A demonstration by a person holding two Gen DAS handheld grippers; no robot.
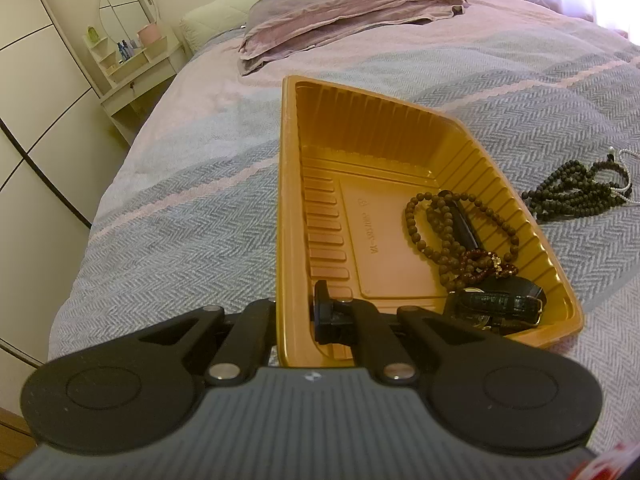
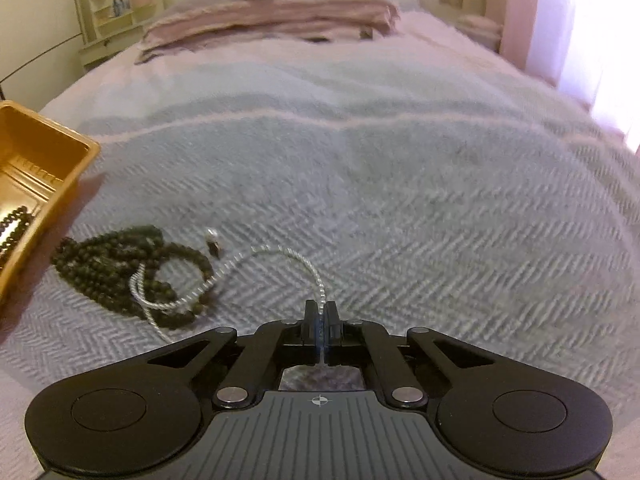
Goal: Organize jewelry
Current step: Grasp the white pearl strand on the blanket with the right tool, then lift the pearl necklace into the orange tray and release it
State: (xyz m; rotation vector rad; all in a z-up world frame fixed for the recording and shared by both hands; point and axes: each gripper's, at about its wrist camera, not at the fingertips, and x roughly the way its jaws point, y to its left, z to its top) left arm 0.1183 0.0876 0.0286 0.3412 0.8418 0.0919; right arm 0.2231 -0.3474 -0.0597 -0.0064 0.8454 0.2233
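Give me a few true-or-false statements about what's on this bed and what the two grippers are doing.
1. The left gripper is clamped on the tray wall. True.
2. The tray is empty. False: brown beads and a black watch lie in it.
3. The right gripper pinches the silver chain. True.
4. The dark beads are in the tray. False: they lie on the blanket beside it.
5. The chain lies apart from the dark beads. False: it crosses them.

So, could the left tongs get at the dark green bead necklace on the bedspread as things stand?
Probably not: the left tongs are shut on the gold plastic tray's wall, and the dark green bead necklace lies beyond the tray's far side.
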